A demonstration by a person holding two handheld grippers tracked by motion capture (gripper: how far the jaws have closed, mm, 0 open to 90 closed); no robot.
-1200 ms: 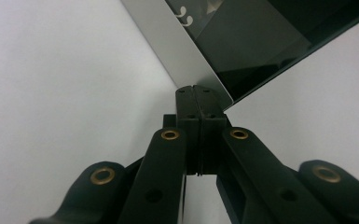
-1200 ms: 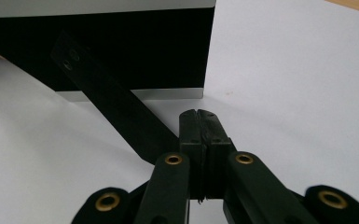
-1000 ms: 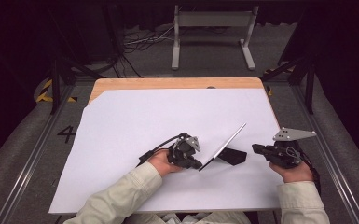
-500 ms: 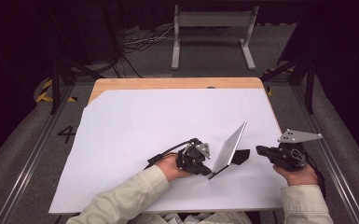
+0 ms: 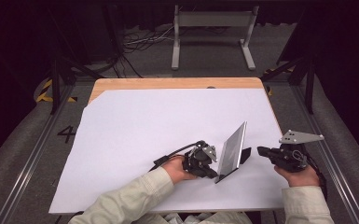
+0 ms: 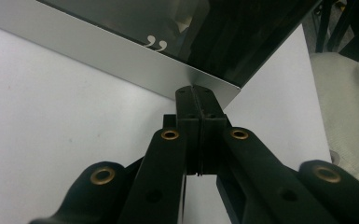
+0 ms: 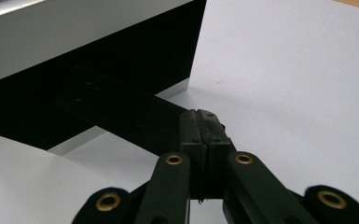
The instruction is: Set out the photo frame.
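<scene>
A picture frame [image 5: 232,149] is stood tilted on the white sheet [image 5: 144,130] of the bench [image 5: 168,83], near its right front part, propped on a black stand [image 7: 116,112]; the left gripper [image 5: 208,171] is seen with its jaws closed together, their tips set against the frame's lower corner, nothing pinched between them; the right gripper [image 5: 262,150] is held just right of the frame, jaws closed and empty, tips over the stand's end.
</scene>
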